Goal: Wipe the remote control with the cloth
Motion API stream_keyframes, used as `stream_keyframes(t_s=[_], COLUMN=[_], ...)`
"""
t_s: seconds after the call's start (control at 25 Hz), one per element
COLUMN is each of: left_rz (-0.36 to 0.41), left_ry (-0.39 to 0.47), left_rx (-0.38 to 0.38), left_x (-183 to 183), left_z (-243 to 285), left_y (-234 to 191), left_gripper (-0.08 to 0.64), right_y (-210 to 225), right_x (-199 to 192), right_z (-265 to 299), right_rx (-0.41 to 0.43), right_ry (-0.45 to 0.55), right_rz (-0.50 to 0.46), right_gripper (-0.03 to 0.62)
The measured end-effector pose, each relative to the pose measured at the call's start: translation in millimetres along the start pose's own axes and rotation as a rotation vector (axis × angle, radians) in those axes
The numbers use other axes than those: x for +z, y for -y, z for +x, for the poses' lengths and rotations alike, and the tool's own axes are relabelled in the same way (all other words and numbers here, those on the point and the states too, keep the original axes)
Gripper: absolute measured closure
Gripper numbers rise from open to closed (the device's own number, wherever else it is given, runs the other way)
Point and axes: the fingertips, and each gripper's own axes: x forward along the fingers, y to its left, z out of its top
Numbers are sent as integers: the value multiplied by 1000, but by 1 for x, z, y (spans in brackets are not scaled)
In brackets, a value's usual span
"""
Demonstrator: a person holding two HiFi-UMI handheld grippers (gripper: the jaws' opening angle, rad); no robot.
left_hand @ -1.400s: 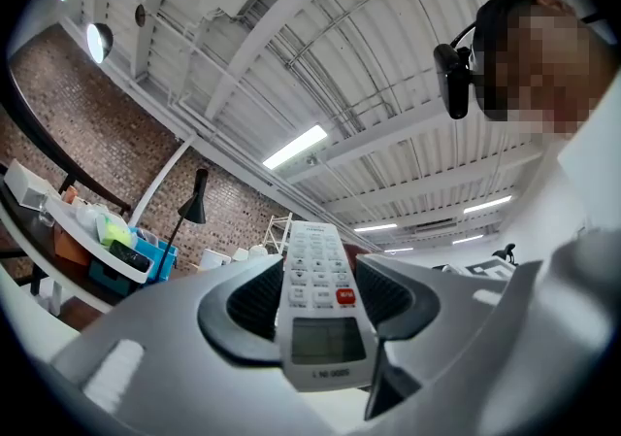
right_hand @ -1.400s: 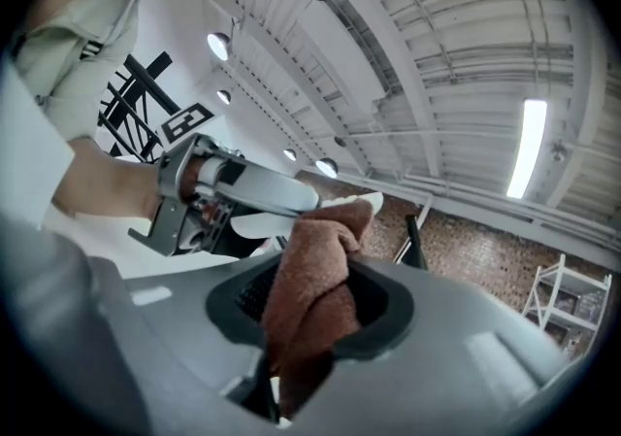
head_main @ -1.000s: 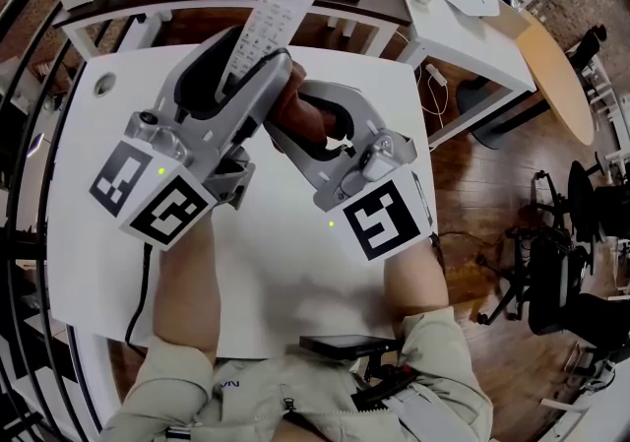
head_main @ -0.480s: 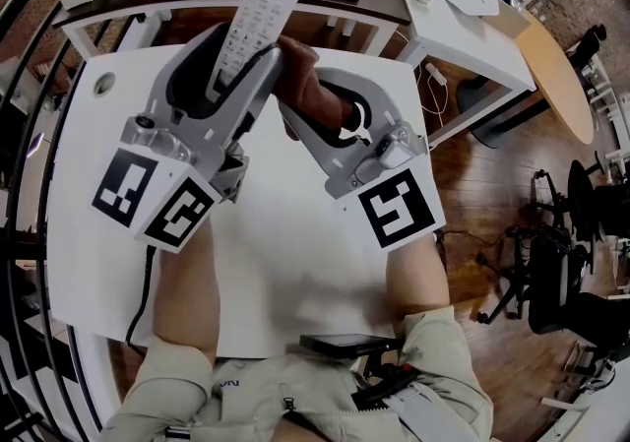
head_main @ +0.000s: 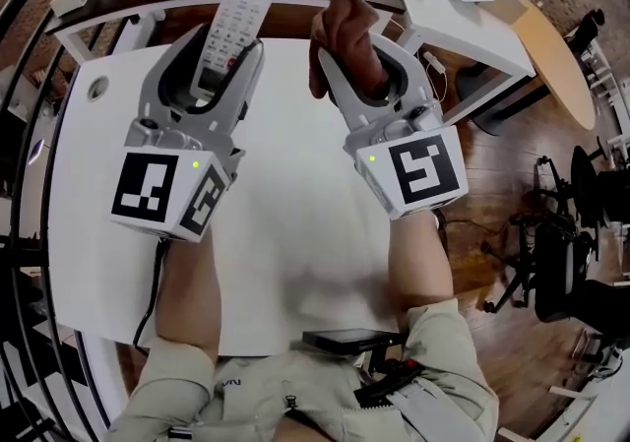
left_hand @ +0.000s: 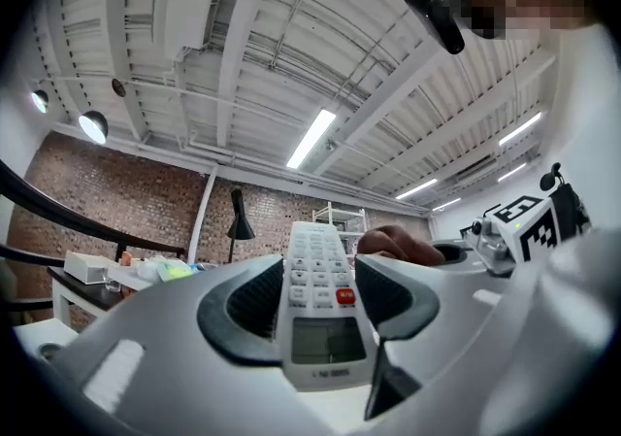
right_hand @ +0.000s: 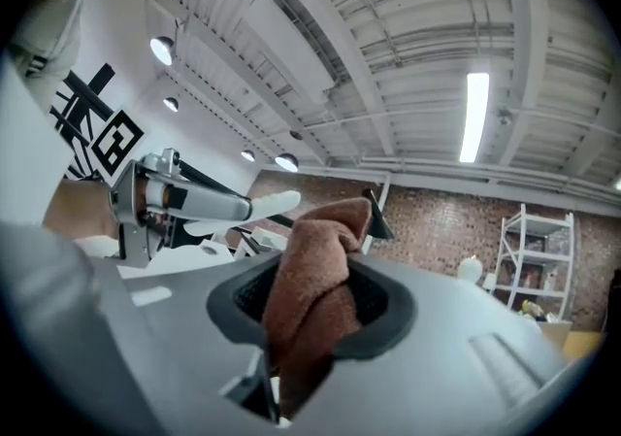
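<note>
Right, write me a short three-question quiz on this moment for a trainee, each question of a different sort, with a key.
1. Multiple choice: what do the left tongs hold? A) a cup B) the remote control C) a pen
2. True or false: the cloth gripped in the right tongs is touching the remote control.
3. Short answer: in the head view, on which side of the remote control is the cloth?
Key: 1 is B. 2 is false, since a clear gap shows between them. 3 is to its right.
</note>
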Motion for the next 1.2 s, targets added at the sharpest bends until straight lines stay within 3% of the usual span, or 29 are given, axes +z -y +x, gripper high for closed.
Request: stream_keyframes(t_s=[0.36,0.84,1.2], left_rz=[6,2,-43], left_ry=[-48,-278,-424], left_rx=[62,124,163], left_x=[-27,-105,-156], left_z=[1,13,15], left_y=[-17,-34,-48], left_gripper=[318,317,318], right_y=[15,31,19], right_x=[-34,-102,-141], right_z=[6,13,18], right_rx=[-67,-105,-69], right_ry=[-56,-221,-347], right_rz=[59,142,172], right_gripper=[474,472,468])
